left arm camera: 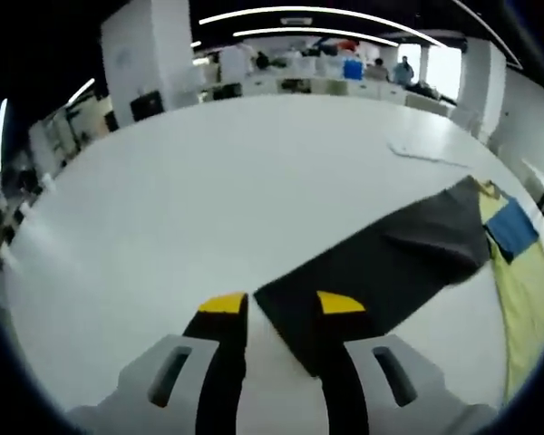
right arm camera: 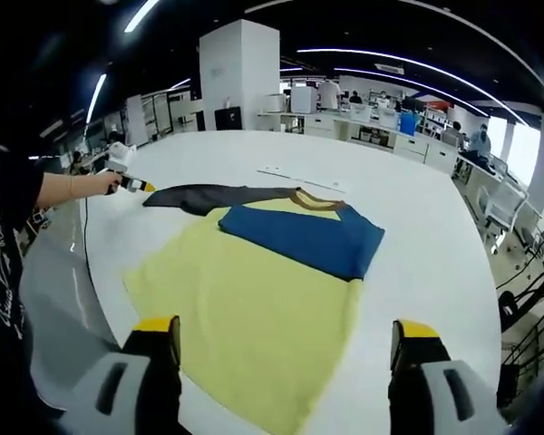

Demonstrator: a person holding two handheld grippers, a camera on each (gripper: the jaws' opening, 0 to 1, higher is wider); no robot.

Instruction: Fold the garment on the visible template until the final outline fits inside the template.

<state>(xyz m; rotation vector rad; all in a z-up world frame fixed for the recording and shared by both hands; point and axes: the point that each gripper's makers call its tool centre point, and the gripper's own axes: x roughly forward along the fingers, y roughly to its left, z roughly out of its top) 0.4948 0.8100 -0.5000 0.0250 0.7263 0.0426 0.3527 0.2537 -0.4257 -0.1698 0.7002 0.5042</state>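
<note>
A yellow shirt (right arm camera: 254, 308) lies flat on the white table (right arm camera: 417, 208). Its blue sleeve (right arm camera: 299, 237) is folded across the chest. Its dark grey sleeve (right arm camera: 208, 195) stretches out to the left. In the left gripper view the dark sleeve (left arm camera: 390, 263) ends between the jaws of my left gripper (left arm camera: 281, 304), which is open with the cuff corner lying over its right jaw. The yellow body (left arm camera: 526, 290) and blue sleeve (left arm camera: 512, 228) are at the right edge. My right gripper (right arm camera: 286, 331) hovers wide open above the shirt's near hem. The left gripper (right arm camera: 127, 183) touches the cuff there.
A person's bare forearm (right arm camera: 68, 186) and black shirt (right arm camera: 4, 245) are at the left. A thin pale strip (right arm camera: 299, 177) lies on the table beyond the collar. Chairs (right arm camera: 494, 204) stand past the table's right edge. Desks and people are far behind.
</note>
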